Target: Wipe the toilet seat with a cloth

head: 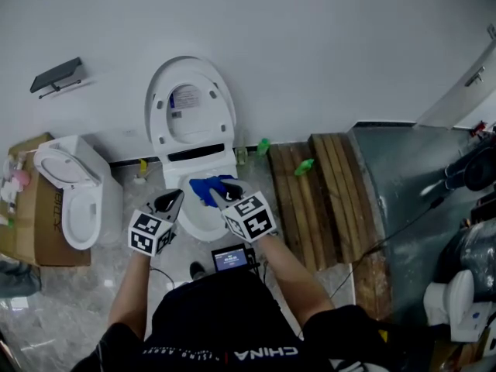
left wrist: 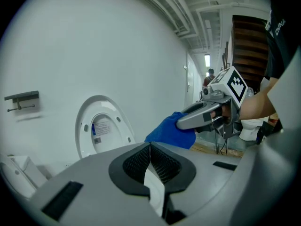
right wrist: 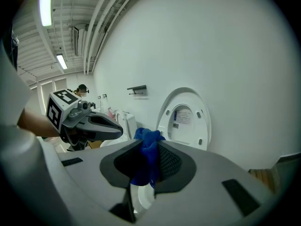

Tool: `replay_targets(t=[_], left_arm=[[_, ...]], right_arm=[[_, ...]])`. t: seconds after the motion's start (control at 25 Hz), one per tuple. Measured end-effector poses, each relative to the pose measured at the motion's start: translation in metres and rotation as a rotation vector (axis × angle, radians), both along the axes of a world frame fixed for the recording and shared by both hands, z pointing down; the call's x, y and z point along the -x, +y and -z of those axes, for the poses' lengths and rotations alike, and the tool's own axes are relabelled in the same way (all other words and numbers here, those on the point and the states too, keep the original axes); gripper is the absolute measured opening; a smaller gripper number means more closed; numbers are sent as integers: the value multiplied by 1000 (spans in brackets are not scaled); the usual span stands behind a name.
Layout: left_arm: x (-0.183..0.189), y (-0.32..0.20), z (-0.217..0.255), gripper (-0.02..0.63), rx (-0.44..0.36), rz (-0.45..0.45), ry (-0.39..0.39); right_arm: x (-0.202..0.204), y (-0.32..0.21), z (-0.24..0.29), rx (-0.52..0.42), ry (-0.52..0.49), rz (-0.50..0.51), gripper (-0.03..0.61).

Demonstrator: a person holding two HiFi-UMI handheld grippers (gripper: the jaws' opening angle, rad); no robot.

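A white toilet (head: 203,217) stands against the wall with its lid (head: 190,103) raised. In the head view my right gripper (head: 219,194) is over the bowl's back part, shut on a blue cloth (head: 208,187). The right gripper view shows the cloth (right wrist: 146,138) bunched between the closed jaws of that gripper (right wrist: 146,147), with the lid (right wrist: 186,119) behind. My left gripper (head: 174,198) hovers at the bowl's left edge, shut and empty. In its own view the left gripper (left wrist: 149,147) has its jaws together, and the cloth (left wrist: 169,132) hangs ahead of it.
A second toilet (head: 74,192) and a cardboard box (head: 39,231) stand at the left. Wooden planks (head: 318,192) lie to the right, with green bottles (head: 262,146) by the wall. A grey shelf (head: 56,76) is mounted on the wall. A small screen device (head: 231,258) sits on the floor.
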State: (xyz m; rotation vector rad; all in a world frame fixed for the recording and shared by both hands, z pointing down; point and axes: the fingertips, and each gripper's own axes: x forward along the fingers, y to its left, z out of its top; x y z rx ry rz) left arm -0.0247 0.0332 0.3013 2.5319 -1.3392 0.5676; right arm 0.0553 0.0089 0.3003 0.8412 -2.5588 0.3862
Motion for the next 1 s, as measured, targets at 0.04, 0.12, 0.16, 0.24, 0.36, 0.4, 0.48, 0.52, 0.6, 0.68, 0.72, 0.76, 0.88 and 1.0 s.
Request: replay_targets(t=[0.04,0.12,0.16,0.24,0.36,0.4,0.48,0.52,0.6,0.68,0.72,0.76,0.88,1.0], left_arm=[[-1,-1,1,12,-3,2,0],[-2,-1,3,12,-7,7,-6],[-4,-1,3,12,-8,9,-8],[-7,-2,5,12,-10,12,-13],[-15,-6,6,12,-11,24,-19],[-19,-7,6,12,-11,29,-22],[-26,-11,6,12,-12,41,-30],[-28,-13,6,12,-13,47,-37],[-28,-19,7,12,-19,63,-53],[-24,-26,7,12,-23,79,-67],[-21,-29,7,12,-23,85,-72],[-17,-32,5,12,-21,90,-77],[-5,-50,2,12,-17,101,-77],[13,-81,-1,12,-20,106,-71]], right_arm=[[-1,0,0,1,1,-1,69],[-5,0,1,0,-2,2,69],[-6,-1,2,-3,-5,5,69],[-10,-2,4,-9,-9,11,69],[-19,-5,5,-13,-14,23,69],[-23,-7,6,-16,-16,28,69],[-31,-12,7,-21,-24,38,69],[-34,-15,7,-24,-28,42,69],[-37,-24,6,-27,-33,45,69],[-37,-36,4,-28,-31,47,69],[-37,-40,2,-24,-30,48,69],[-35,-43,0,-18,-29,49,69],[-26,-60,0,-17,-29,49,69],[-9,-91,0,-29,-29,31,69]])
